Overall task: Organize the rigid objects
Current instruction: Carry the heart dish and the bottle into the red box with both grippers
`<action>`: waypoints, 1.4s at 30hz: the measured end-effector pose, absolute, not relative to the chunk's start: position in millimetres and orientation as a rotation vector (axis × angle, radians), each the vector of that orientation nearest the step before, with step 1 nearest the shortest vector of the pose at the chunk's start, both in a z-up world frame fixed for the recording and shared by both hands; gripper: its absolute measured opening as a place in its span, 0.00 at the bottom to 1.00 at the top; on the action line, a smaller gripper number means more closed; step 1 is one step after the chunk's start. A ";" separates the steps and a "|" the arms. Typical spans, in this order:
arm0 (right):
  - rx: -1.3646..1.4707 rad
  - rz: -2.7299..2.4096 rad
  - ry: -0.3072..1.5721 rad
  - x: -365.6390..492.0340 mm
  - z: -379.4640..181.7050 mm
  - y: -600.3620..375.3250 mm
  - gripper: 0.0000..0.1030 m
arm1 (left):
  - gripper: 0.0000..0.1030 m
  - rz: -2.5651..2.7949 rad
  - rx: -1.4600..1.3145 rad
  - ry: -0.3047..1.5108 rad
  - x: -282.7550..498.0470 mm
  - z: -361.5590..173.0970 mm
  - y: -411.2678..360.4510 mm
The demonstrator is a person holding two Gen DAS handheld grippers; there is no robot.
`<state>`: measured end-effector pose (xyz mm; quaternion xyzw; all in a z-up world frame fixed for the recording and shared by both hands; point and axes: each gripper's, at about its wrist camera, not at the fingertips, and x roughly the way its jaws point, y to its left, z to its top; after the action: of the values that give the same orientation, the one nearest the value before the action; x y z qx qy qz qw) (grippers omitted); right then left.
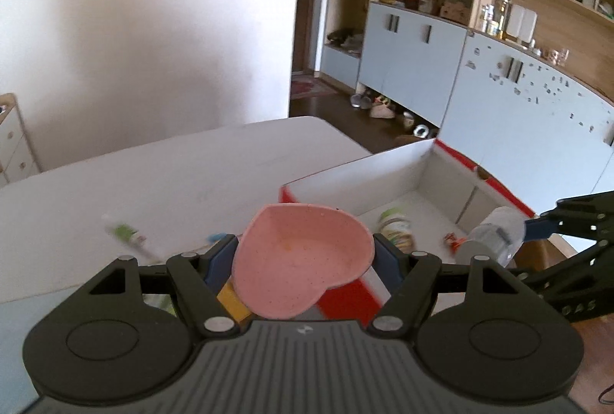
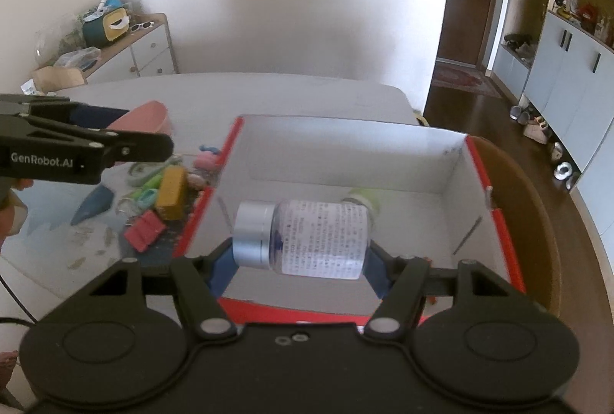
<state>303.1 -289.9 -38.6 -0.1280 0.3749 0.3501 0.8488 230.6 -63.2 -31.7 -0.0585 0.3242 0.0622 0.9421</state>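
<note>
table: white top (image 1: 184, 164), small clutter left of the red-edged box (image 2: 345, 160)
room: cupboards (image 1: 414, 41) far right
left gripper (image 1: 303, 252): clamping pink heart dish (image 1: 307, 260)
right gripper (image 2: 299, 260): gripping clear jar (image 2: 307, 237) over box

Speckled pink heart dish (image 1: 303, 256), silver-capped clear bottle (image 2: 318, 239), red-edged white box (image 2: 345, 153), perhaps cardboard.

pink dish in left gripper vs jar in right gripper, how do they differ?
The pink heart-shaped dish is opaque and open-topped; the clear jar is capped in silver, with a printed label. The dish sits face-up; the jar lies sideways. Both are clamped, by the left gripper and the right gripper.
</note>
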 end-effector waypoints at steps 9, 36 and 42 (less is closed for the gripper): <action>-0.299 0.718 0.803 340.3 -53.5 -319.4 0.65 | 0.72 0.095 -0.068 0.711 300.2 -40.2 -118.5; -0.476 0.795 0.924 395.3 -110.7 -293.7 0.65 | 0.72 0.231 0.063 1.047 418.2 -129.5 -143.3; -0.469 0.785 0.959 399.5 -115.3 -290.3 0.66 | 0.72 0.204 0.031 1.116 423.1 -137.9 -142.5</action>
<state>399.5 -290.3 -115.3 -0.2178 0.4451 0.3643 0.7885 423.1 -142.5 -137.9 0.0148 0.5284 0.0966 0.8434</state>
